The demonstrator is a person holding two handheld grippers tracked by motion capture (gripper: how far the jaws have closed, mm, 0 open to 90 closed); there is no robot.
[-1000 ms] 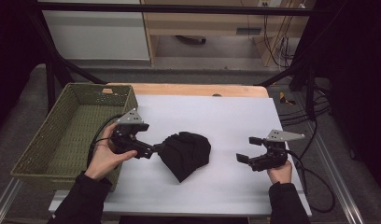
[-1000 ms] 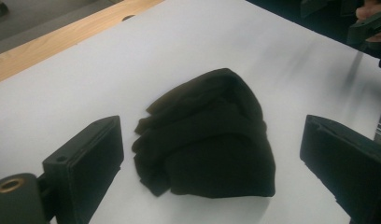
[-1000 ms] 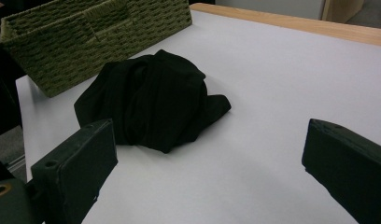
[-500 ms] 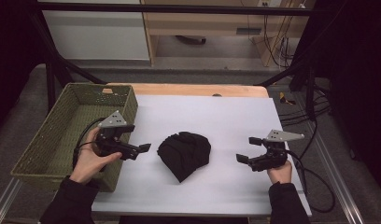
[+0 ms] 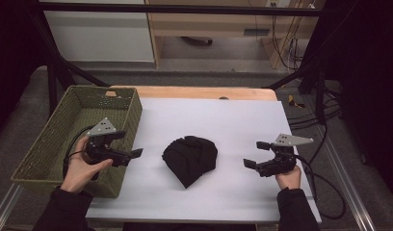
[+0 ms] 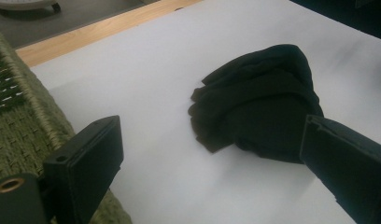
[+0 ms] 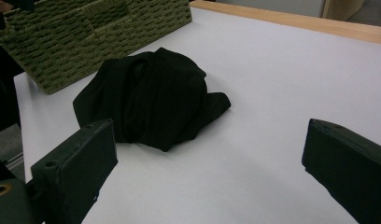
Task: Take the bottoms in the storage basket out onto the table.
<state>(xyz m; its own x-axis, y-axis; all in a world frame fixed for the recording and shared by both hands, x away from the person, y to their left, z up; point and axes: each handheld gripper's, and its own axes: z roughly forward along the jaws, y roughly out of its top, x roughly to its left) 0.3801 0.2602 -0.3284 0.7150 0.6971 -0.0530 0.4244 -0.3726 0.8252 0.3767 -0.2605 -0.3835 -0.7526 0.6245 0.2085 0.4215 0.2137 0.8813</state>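
Observation:
A crumpled black cloth point(image 5: 190, 158) lies in a heap on the white table sheet point(image 5: 223, 120), about midway between my two grippers. My left gripper point(image 5: 132, 154) hovers by the right wall of the green woven basket point(image 5: 50, 144), well left of the cloth, with nothing in it. In the left gripper view its jaws stand wide apart and the cloth point(image 6: 263, 102) lies ahead of the left gripper point(image 6: 209, 126). My right gripper point(image 5: 255, 154) rests open to the right of the cloth. The right gripper view shows the cloth point(image 7: 151, 93) beyond the empty right gripper point(image 7: 207, 126).
The green basket point(image 7: 86, 32) takes up the table's left side and looks empty. A wooden strip point(image 5: 199, 92) runs along the far edge. Black frame bars point(image 5: 55, 72) stand at the back corners, and cables point(image 5: 324, 192) trail at the right.
My left gripper has drawn back to the left, from the cloth's left edge to the basket's wall. The cloth stays on the sheet. The right gripper has not moved.

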